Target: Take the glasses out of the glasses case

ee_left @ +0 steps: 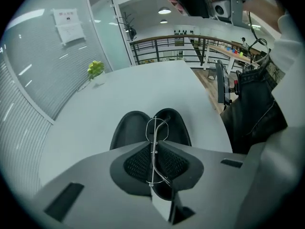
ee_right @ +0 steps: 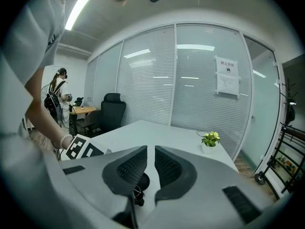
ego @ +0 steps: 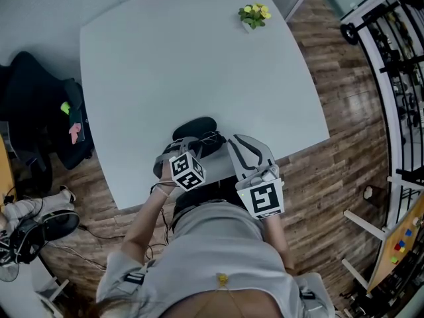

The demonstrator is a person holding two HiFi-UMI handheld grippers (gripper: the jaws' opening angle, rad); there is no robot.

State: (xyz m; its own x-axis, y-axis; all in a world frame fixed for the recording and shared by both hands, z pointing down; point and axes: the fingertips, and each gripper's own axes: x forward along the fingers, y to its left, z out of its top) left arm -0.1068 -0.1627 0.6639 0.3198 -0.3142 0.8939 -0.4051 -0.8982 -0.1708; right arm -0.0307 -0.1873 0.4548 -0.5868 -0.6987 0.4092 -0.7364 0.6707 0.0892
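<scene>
A black glasses case [ego: 197, 127] lies open near the front edge of the pale table [ego: 185, 58]. Its two halves [ee_left: 127, 129] show under my left gripper [ee_left: 153, 149]. That gripper is shut on thin wire-framed glasses [ee_left: 156, 128], which stand edge-on between the pads just above the case. In the head view the left gripper [ego: 189, 148] is over the case, and the right gripper [ego: 241, 143] is beside it to the right. The right gripper [ee_right: 150, 162] has its pads almost together with nothing between them. The case [ee_right: 138, 187] shows low beneath it.
A small potted plant [ego: 254, 15] with yellow flowers stands at the table's far right; it also shows as the plant [ee_right: 210, 140]. A black office chair [ego: 43, 111] is at the table's left. A metal rack [ego: 397, 52] runs along the right. The person's body is close behind the front edge.
</scene>
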